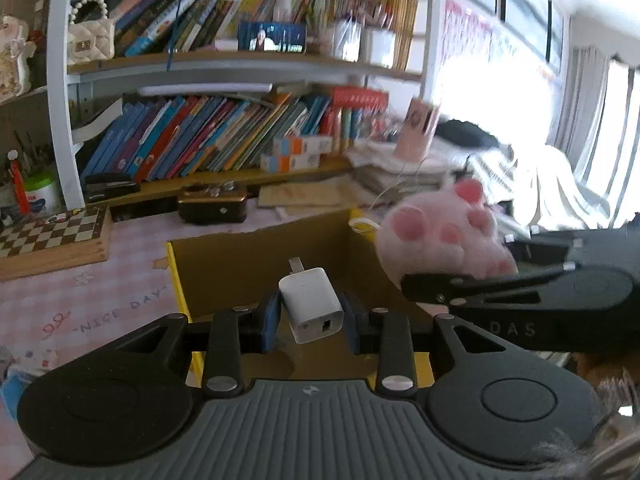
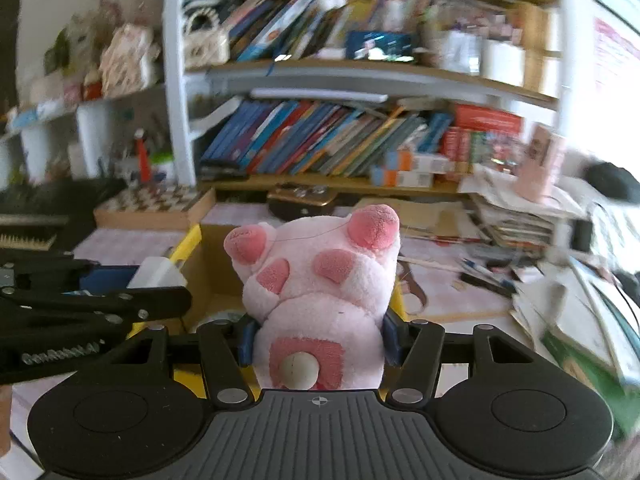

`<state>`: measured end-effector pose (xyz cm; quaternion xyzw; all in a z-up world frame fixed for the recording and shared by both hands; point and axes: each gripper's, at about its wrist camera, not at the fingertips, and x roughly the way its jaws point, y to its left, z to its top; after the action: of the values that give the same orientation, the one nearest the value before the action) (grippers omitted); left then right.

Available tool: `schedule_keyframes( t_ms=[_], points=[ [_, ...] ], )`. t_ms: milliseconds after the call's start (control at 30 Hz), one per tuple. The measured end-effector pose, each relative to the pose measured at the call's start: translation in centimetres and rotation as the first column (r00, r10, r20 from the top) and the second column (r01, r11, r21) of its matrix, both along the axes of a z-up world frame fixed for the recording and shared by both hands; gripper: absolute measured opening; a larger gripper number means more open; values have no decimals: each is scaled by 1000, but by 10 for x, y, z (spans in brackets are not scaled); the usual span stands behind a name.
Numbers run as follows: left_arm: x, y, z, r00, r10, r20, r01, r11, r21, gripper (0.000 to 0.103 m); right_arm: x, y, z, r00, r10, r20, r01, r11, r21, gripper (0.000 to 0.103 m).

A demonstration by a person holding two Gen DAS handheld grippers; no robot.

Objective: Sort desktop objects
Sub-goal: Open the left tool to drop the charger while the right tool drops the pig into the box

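Left hand-held gripper (image 1: 310,322) clamps a white charger (image 1: 311,305); right hand-held gripper (image 2: 320,340) squeezes a pink plush toy (image 2: 320,280), both above the open cardboard box (image 1: 224,268) rim.

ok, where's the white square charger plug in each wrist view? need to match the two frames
Left wrist: white square charger plug at lower centre, clamped between the left gripper pads, above the open yellow-edged cardboard box.
Right wrist: only a corner of the plug shows at mid-left, in the left gripper coming in from the left edge.
Shared landmark: the wooden chessboard behind the box.
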<state>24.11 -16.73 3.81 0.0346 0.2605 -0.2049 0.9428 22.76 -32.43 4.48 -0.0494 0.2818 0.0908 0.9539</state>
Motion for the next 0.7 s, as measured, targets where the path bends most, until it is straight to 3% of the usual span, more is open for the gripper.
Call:
schedule_keyframes(
  t_ms=[167, 400, 567, 700],
  points=[
    [29, -11, -21, 999, -7, -52, 13, 994, 104, 30, 50, 14, -17, 986, 132, -104, -143, 984, -102, 58],
    [50, -21, -48, 984, -22, -176, 54, 982, 179, 30, 101, 33, -55, 921, 230, -313, -299, 935, -191, 58],
    [59, -22, -54, 975, -22, -223, 59, 985, 160, 30, 120, 40, -73, 889, 245, -386, -349, 910, -226, 58],
    [62, -23, -55, 972, -23, -233, 60, 986, 157, 30, 134, 34, -75, 865, 235, -444, -337, 927, -166, 58]
  ],
)
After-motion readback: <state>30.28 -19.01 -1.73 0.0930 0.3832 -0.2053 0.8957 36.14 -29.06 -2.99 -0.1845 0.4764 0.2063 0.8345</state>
